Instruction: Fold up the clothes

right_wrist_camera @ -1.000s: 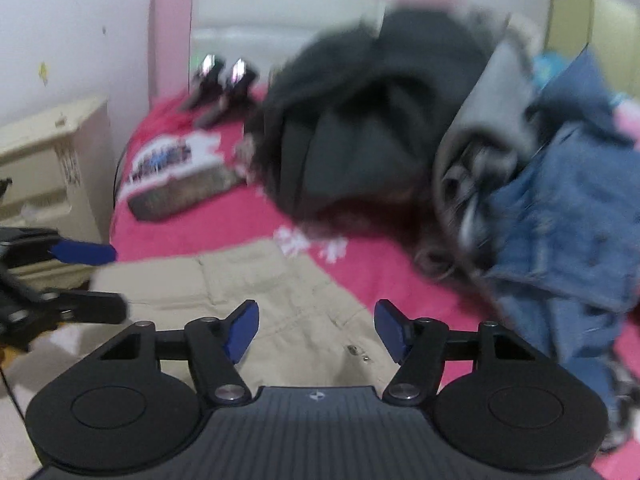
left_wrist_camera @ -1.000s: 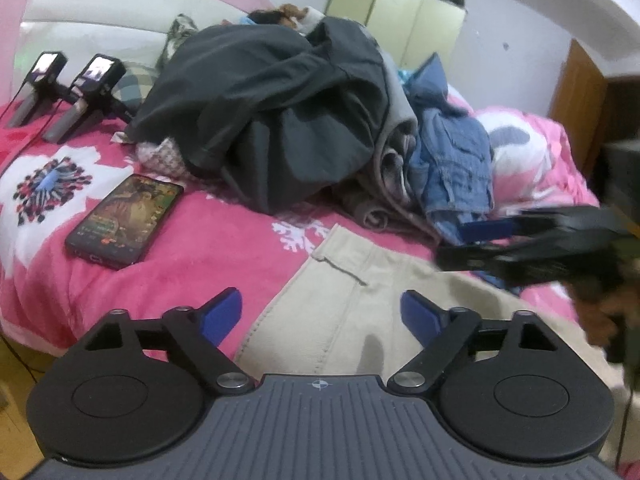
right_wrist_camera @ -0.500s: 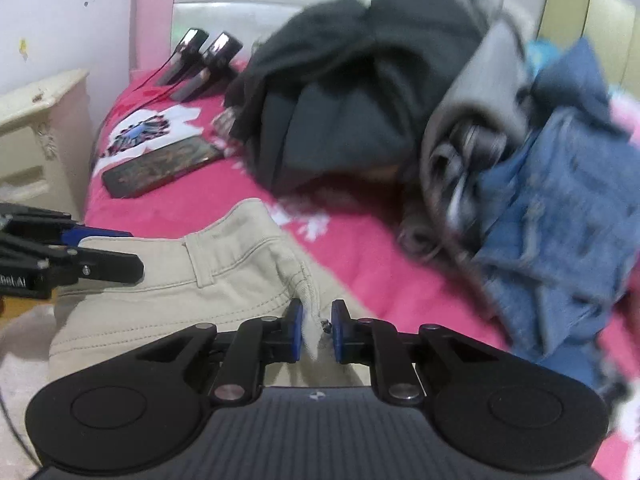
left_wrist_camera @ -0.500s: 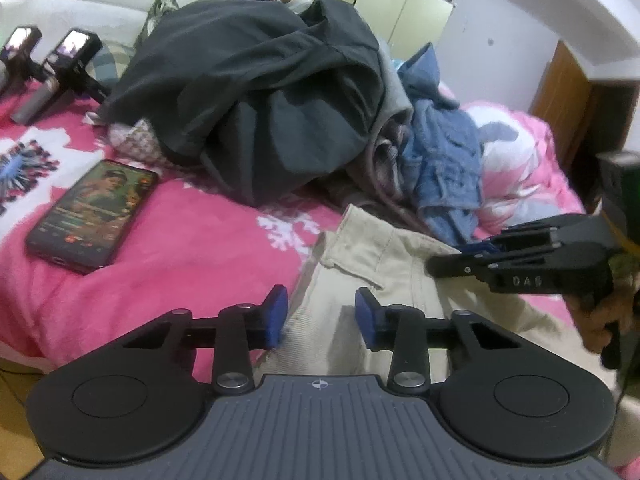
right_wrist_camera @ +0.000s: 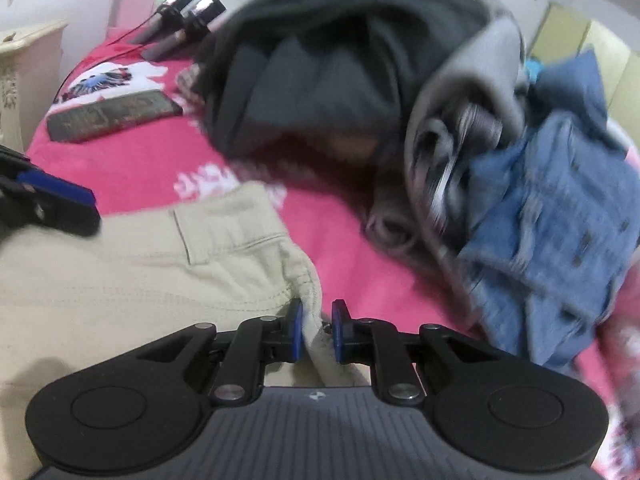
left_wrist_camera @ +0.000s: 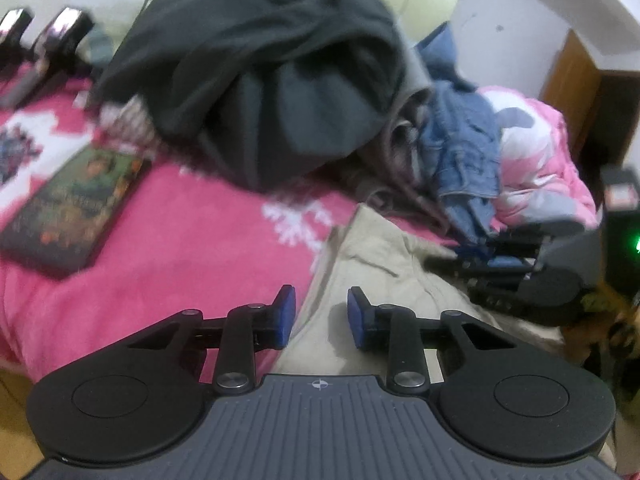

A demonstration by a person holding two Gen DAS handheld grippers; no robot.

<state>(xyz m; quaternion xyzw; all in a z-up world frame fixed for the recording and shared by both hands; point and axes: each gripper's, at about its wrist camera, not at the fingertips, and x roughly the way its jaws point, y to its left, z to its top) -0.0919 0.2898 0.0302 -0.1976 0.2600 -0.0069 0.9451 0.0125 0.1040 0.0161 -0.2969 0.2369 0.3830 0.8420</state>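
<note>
Though blur smears the clothes pile [right_wrist_camera: 360, 60], the right gripper [right_wrist_camera: 316, 330] pinches beige trousers [right_wrist_camera: 140, 280].

Dim indoor light, motion blur — fisheye-bent edges

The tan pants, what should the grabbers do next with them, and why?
Probably close the left gripper on the tan pants. The right gripper already pinches a fold, while the left one's jaws stand open around the pants' edge, so both corners could then lift together.
</note>
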